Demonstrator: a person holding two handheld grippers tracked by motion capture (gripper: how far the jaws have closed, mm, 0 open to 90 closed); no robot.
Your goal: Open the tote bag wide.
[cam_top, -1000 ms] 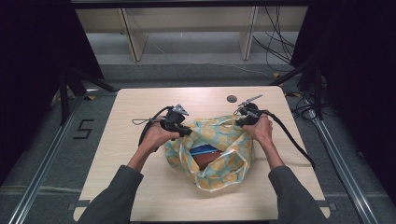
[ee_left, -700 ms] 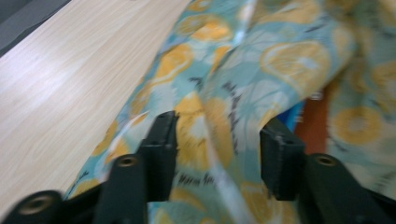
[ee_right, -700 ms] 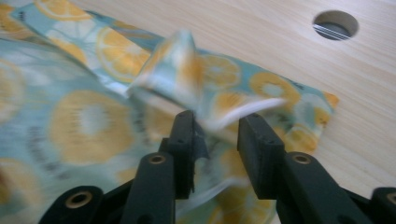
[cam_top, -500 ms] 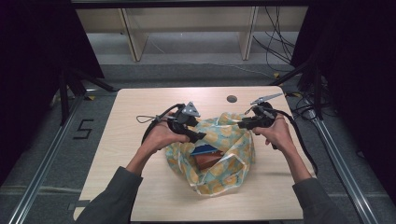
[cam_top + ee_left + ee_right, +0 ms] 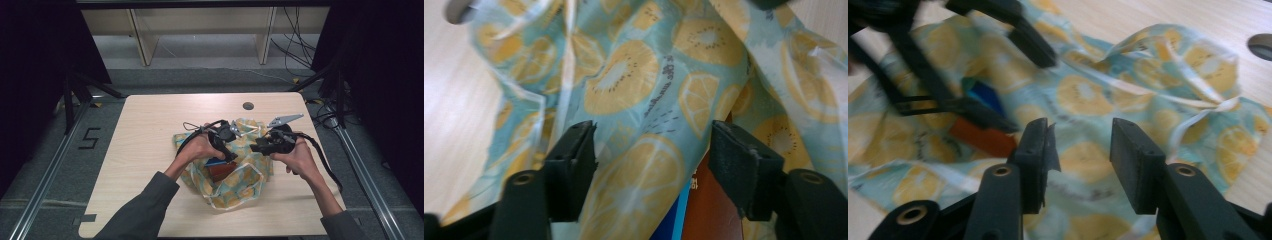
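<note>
— Where is the bag right now?

— The lemon-print cloth bag (image 5: 227, 172) lies crumpled at the centre of the table (image 5: 150, 130), its mouth gaping toward the lower middle of the high view. Inside the mouth I can see a brown item (image 5: 220, 171) with a blue one (image 5: 215, 162) just above it. The bag's long run goes from upper right to lower left in that view.

— And your grippers against it?

— Both hang over its upper half. My left gripper (image 5: 231, 155) sits right over the mouth, left of centre; in the left gripper view the printed cloth (image 5: 644, 95) runs between and beyond my jaws, with the brown item at the bottom edge. My right gripper (image 5: 256, 147) is at the bag's upper right, pointing left toward the other one. The left looks nearer the opening.

— Holding anything?

— No. The jaws of both have just been opening. Both pairs now stand apart, cloth behind them, the pads (image 5: 1034, 150) pressing on nothing.

— So what matters next?

— I judge the rim: it lies just below and ahead of both pairs.
</note>
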